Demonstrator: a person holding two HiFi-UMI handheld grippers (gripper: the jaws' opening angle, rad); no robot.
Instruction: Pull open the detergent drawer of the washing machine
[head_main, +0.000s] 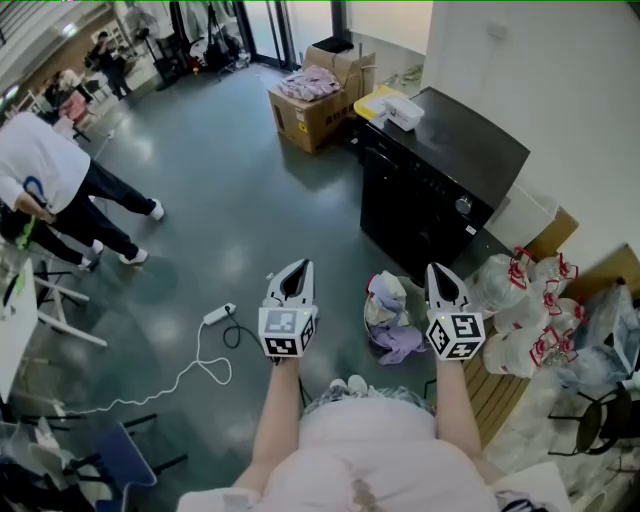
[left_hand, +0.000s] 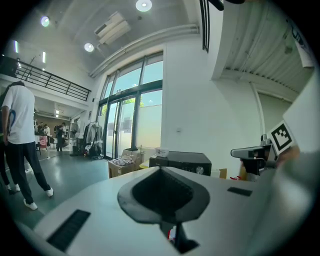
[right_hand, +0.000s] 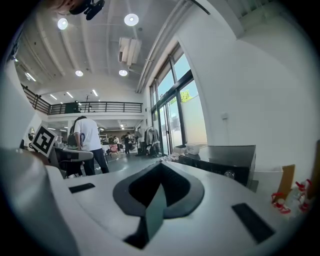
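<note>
The black washing machine (head_main: 430, 185) stands against the white wall, with a round knob (head_main: 463, 205) on its front panel. I cannot make out the detergent drawer. My left gripper (head_main: 297, 267) and right gripper (head_main: 438, 270) are held side by side in front of me, both shut and empty, well short of the machine. In the left gripper view the shut left gripper (left_hand: 161, 169) points toward the washing machine (left_hand: 181, 162). In the right gripper view the right gripper (right_hand: 161, 164) is shut too, and the washing machine (right_hand: 225, 161) lies ahead to its right.
A basket of clothes (head_main: 392, 318) sits on the floor between me and the machine. White plastic bags (head_main: 520, 310) pile up at the right. A cardboard box (head_main: 312, 100) stands beyond the machine, and a white box (head_main: 403, 110) lies on top of it. A power strip (head_main: 215, 318) lies left. A person (head_main: 50, 170) stands far left.
</note>
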